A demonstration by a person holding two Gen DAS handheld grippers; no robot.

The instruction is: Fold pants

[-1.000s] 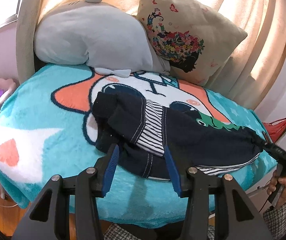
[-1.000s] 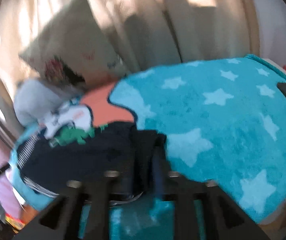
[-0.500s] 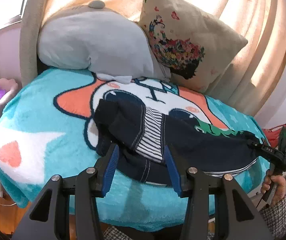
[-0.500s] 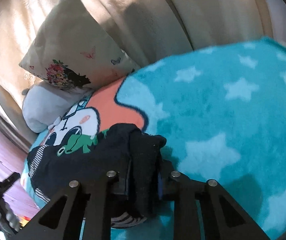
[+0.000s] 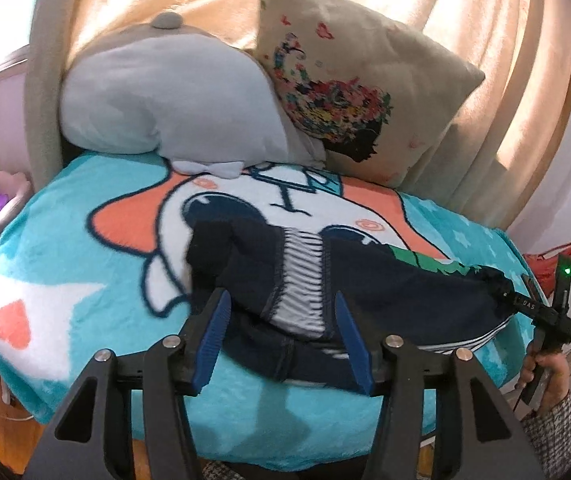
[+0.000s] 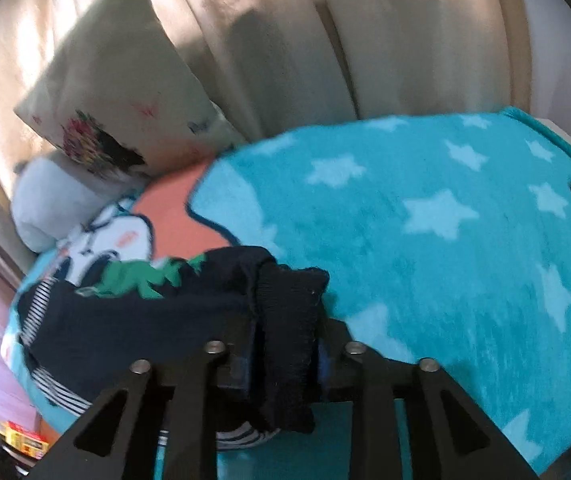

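Dark navy pants (image 5: pixel 385 292) with striped lining are spread on the turquoise cartoon blanket (image 5: pixel 65 264)
The left claw (image 5: pixel 281 336) is held apart above the waistband end; the right claw (image 6: pixel 281 356) is clamped on the pants' dark ribbed cuff (image 6: pixel 289 312)

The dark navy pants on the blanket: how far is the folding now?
Early stage. Done: the right tongs are shut on one end of the dark navy pants, also seen in the left view. In hand: the open left tongs straddle the bunched end with the striped lining. Left: no neat fold shows; the pants lie rumpled on the turquoise fleece blanket.
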